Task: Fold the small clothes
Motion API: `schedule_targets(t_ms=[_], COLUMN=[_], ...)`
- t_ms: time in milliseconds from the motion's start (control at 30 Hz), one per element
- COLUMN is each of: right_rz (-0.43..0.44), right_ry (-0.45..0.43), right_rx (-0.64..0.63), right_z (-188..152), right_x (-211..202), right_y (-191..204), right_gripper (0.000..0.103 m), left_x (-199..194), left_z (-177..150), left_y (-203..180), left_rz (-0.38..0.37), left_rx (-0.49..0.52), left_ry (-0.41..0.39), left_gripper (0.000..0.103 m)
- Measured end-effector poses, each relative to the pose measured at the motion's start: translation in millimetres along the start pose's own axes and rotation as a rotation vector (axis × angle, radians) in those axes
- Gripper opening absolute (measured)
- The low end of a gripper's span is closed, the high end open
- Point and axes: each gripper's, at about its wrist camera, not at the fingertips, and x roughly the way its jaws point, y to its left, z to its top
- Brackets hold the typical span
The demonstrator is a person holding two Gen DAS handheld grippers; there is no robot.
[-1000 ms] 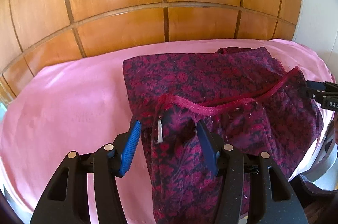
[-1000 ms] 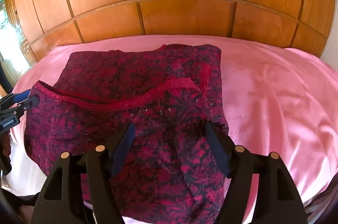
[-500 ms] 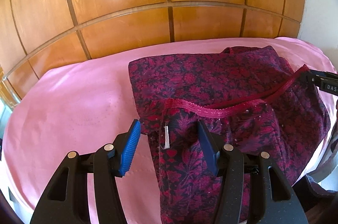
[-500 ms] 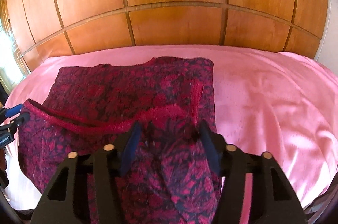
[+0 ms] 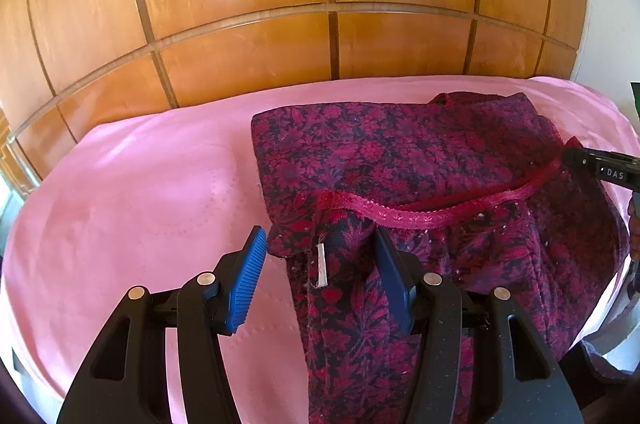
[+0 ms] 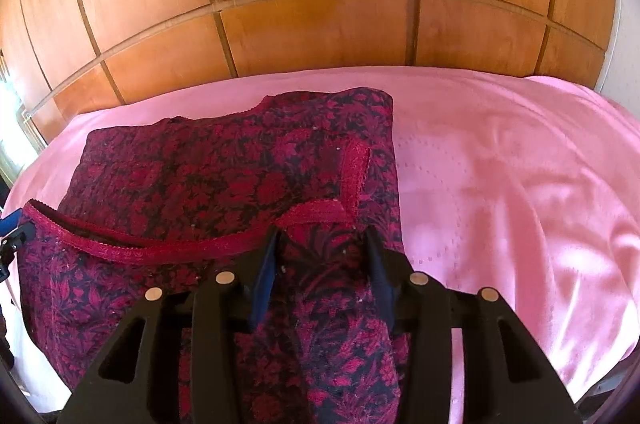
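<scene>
Left wrist: dark red floral garment [image 5: 420, 184] on the pink bed [image 5: 140, 208], lace hem bunched; left claw [image 5: 318, 268] open around a corner, unchanged. Right wrist: right claw [image 6: 322, 260] has just been closing, now pinching the garment's [image 6: 208, 180] lace edge.

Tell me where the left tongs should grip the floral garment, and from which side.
Take the floral garment at its near left corner, beside the white tag, just under the red lace trim. Come in from the near edge, angled downward: that corner stands bunched off the pink sheet, already between the open left tongs.
</scene>
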Motion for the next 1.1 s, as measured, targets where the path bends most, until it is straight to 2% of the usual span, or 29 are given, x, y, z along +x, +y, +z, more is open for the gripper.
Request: schedule_targets(t_ms=[33, 67, 100, 133, 200, 267, 400, 567, 733, 900, 1100], right_rz=[-0.002, -0.003, -0.001, -0.001, 0.001, 0.008, 0.054, 0.127, 0.170, 0.154, 0.117], right_ry=[0.000, -0.001, 0.001, 0.001, -0.004, -0.002, -0.022, -0.056, -0.099, -0.142, -0.129], right_rx=[-0.007, -0.013, -0.016, -0.022, -0.034, -0.043, -0.029, 0.003, 0.033, 0.048, 0.054], right_z=[0.1, 0.1, 0.2, 0.2, -0.9, -2.0, -1.5, 5.4, 30.6, 69.5, 111.0], right_x=[0.1, 0.3, 0.4, -0.5, -4.4, -8.1, -27.4, -57.6, -64.3, -46.4, -5.1], right_y=[0.7, 1.4, 1.8, 2.7, 5.0, 5.9, 3.0, 0.7, 0.8, 2.5, 6.4], right_gripper=[0.041, 0.040, 0.039, 0.035, 0.029, 0.021, 0.019, 0.018, 0.018, 0.018, 0.018], left_x=[2.7, 6.1, 10.5, 13.0, 9.1, 3.3, -13.8, -46.9, -54.5, -36.3, 7.9], left_z=[-0.7, -1.8, -3.7, -4.7, -7.8, -10.7, -15.7, -19.2, 3.6, 38.4, 75.7], left_y=[0.8, 2.2, 4.1, 5.6, 4.0, 8.4, 26.8, 28.9, 39.6, 48.7, 58.1], left_rz=[-0.015, -0.031, -0.067, -0.103, -0.124, -0.153, -0.219, -0.269, -0.303, -0.268, -0.206], left_rx=[-0.004, -0.016, -0.043, -0.058, -0.063, -0.102, -0.218, -0.219, -0.255, -0.269, -0.262], left_ry=[0.005, 0.015, 0.035, 0.047, 0.020, -0.009, -0.056, -0.123, -0.174, -0.204, -0.181], left_gripper=[0.054, 0.047, 0.030, 0.025, 0.016, 0.014, 0.014, 0.014, 0.014, 0.014, 0.014])
